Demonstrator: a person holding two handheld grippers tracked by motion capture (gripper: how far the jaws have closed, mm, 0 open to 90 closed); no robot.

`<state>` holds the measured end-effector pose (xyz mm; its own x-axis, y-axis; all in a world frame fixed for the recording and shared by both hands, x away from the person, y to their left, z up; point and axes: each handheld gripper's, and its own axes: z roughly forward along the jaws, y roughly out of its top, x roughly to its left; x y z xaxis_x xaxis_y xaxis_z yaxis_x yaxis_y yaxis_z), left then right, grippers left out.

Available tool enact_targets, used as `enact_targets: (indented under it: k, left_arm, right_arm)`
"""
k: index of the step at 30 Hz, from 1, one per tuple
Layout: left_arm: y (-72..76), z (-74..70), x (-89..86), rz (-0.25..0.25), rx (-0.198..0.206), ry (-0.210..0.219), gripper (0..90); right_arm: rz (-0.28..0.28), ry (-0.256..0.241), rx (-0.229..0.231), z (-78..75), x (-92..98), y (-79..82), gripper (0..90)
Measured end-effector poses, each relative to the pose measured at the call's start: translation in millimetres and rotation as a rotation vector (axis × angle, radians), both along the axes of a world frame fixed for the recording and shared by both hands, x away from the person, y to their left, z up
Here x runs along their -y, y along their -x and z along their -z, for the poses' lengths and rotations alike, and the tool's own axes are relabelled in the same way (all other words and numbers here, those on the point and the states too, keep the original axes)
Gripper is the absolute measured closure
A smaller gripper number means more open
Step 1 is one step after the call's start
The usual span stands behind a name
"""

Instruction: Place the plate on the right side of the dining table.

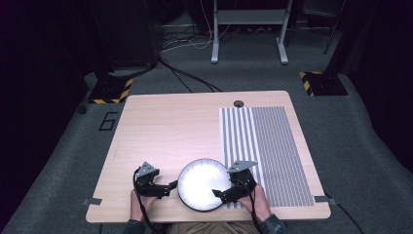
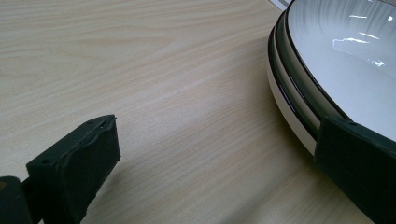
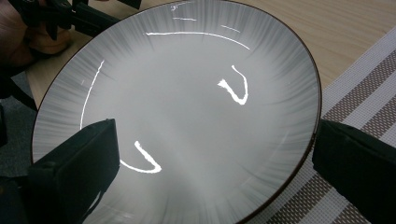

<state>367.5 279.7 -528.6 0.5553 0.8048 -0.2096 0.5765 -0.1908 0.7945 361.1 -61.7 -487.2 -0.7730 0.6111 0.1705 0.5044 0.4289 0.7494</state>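
Both jaws (spread) flanking plate (image 1: 201, 185), touching

From my left gripper view the plate (image 2: 345, 70) runs off the right edge; one of the fingers (image 2: 359, 168) covers its rim there, so contact I cannot judge.

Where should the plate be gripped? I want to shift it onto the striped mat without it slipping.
Probably by the rim. The plate is wide and shallow, lying flat on the table, so only its raised edge gives the jaws something to close on. The left gripper can come in low from the plate's left edge, the right gripper over the edge beside the mat.
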Motion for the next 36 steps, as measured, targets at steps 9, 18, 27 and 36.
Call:
enact_targets:
  k: [9,18,27,36]
  left_arm:
    - [1.1,0.2,-0.1,-0.006,0.002,0.018,0.1]
    - [0.6,0.4,-0.2,-0.007,-0.008,0.024,0.2]
    - [0.8,0.4,-0.3,-0.018,-0.004,0.022,0.2]
    - [0.8,0.4,-0.3,-0.02,-0.002,0.021,0.2]
  right_arm:
    - [0.019,0.007,0.022,-1.4,-4.0,1.8,0.0]
    - [0.03,0.02,0.046,-3.4,-8.0,3.6,0.0]
    - [0.039,0.024,0.056,-2.6,-10.3,5.0,0.0]
    - [0.052,0.024,0.067,-1.4,-12.1,5.1,0.0]
